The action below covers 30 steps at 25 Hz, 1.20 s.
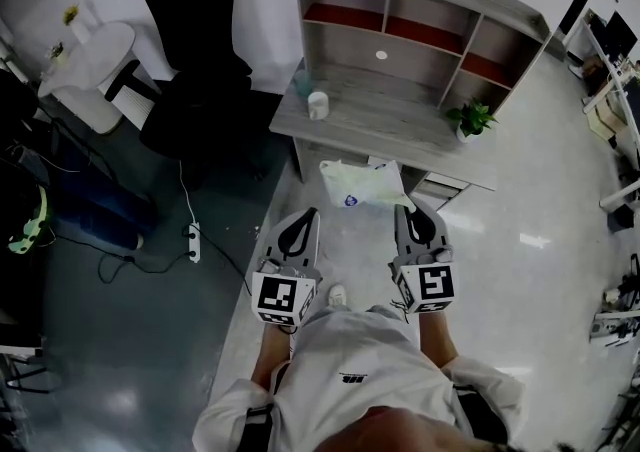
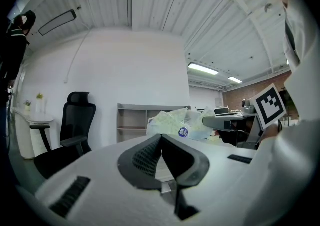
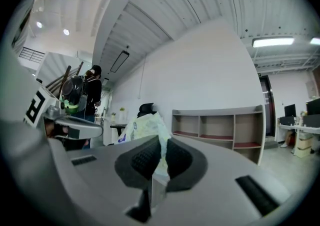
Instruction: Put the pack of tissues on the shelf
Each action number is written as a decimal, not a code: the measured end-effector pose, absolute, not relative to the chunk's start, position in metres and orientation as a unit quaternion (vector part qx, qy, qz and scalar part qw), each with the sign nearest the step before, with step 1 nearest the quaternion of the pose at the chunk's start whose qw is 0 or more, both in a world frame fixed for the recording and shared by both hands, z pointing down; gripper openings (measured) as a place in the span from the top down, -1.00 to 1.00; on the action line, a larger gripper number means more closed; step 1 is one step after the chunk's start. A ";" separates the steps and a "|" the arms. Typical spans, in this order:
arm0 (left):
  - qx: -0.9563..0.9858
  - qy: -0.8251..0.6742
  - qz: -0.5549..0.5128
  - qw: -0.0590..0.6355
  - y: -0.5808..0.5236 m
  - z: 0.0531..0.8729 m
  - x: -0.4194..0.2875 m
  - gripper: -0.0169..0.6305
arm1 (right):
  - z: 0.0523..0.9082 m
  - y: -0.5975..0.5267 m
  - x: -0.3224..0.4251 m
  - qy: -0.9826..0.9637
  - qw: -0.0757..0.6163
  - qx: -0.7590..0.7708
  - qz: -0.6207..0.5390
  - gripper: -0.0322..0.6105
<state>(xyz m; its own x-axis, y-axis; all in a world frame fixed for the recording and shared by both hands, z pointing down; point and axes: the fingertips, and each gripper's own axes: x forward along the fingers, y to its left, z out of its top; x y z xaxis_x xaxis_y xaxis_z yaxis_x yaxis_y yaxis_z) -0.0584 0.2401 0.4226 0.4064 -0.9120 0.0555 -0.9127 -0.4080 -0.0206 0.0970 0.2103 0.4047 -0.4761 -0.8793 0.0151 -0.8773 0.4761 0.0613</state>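
The pack of tissues (image 1: 362,183), a pale yellow-green plastic pack with a blue round label, hangs in the air in front of the grey desk (image 1: 390,125). My right gripper (image 1: 406,204) is shut on the pack's right end; in the right gripper view the wrapper (image 3: 145,127) is pinched between the jaws. My left gripper (image 1: 313,210) is shut with nothing in it, a little left of the pack (image 2: 177,122). The grey shelf (image 1: 420,15) with red-lined compartments stands on the back of the desk and also shows ahead as a shelf (image 3: 220,130).
On the desk stand a white cup (image 1: 318,105) and a small potted plant (image 1: 472,120). A black office chair (image 1: 195,50) and a round white table (image 1: 95,65) are at the left. A power strip (image 1: 194,240) with cables lies on the floor.
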 end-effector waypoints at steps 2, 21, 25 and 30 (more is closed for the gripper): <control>0.839 -0.544 0.029 0.006 0.232 0.423 -0.063 0.86 | 0.405 0.204 0.094 -0.858 0.023 0.513 -0.022 0.81; 0.833 -0.552 0.035 0.014 0.160 0.429 -0.070 0.86 | 0.412 0.129 0.090 -0.862 0.022 0.506 -0.016 0.81; 0.828 -0.559 0.037 0.013 0.134 0.429 -0.071 0.86 | 0.412 0.101 0.089 -0.866 0.021 0.500 -0.015 0.81; 0.821 -0.569 0.039 0.012 0.102 0.427 -0.071 0.86 | 0.411 0.065 0.088 -0.872 0.019 0.490 -0.015 0.81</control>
